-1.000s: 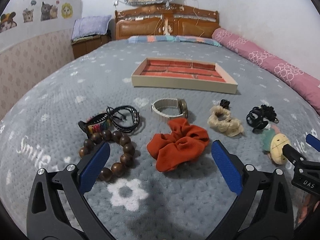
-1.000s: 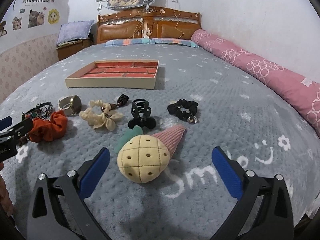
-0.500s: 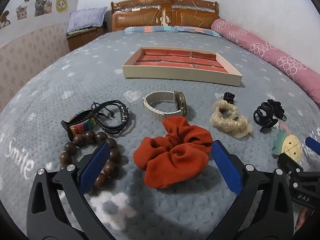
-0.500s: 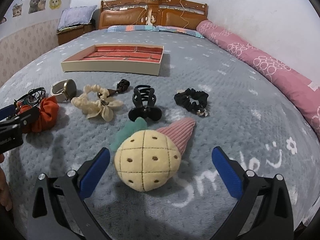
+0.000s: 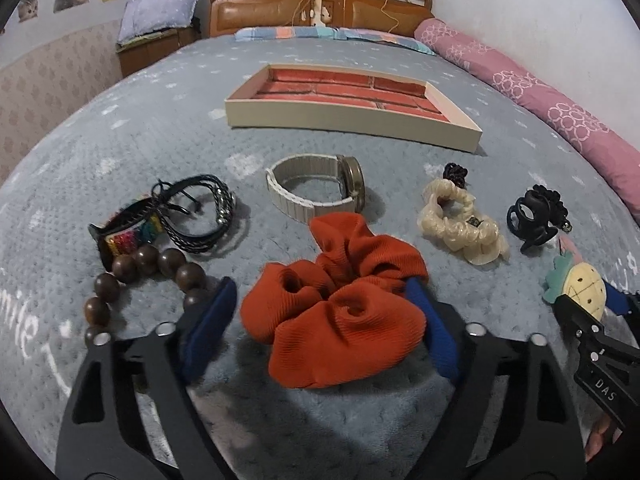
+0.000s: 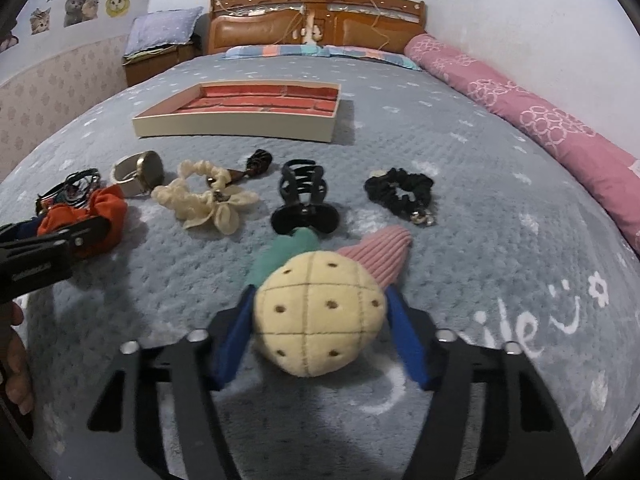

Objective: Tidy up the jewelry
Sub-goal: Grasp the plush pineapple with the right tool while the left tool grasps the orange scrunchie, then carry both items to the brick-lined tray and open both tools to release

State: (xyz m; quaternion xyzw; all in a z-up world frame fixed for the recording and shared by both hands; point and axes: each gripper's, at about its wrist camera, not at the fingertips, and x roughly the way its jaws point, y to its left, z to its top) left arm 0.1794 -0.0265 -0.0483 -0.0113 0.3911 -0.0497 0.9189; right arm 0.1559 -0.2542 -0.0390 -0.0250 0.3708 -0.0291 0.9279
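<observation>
The left gripper (image 5: 324,320) is closing, its blue fingers (image 5: 208,332) flanking the orange scrunchie (image 5: 340,312) that lies on the grey bedspread (image 5: 320,432); the right-hand finger meets the cloth, while the left-hand one appears to stand just off it, though the folds make that hard to judge. The right gripper (image 6: 320,336) is closing too, with the plush pineapple hair clip (image 6: 320,316) between its fingers (image 6: 234,340), both pads at or very near its yellow sides; whether they already press it I cannot tell. Just beyond the scrunchie sits a beige-strapped watch (image 5: 316,188) standing on its band. To the left of the scrunchie lie a wooden bead bracelet (image 5: 136,280), a rainbow woven band (image 5: 128,236) and a black braided cord bracelet (image 5: 200,212), the three touching or overlapping. To the right of the scrunchie rests a cream scrunchie (image 5: 460,224) with a small dark hair tie (image 5: 456,172) at its far end, then a black claw clip (image 5: 532,220). In the right wrist view a black scrunchie (image 6: 400,192) with a metal charm lies right of the claw clip, apart from it. Farther up the bed, well apart from the row of pieces, stands a shallow cream tray (image 5: 352,124) with a red brick-patterned floor. A long pink bolster (image 6: 532,120) runs along the bed's right edge, and a wooden headboard (image 6: 316,20) closes the far end.
</observation>
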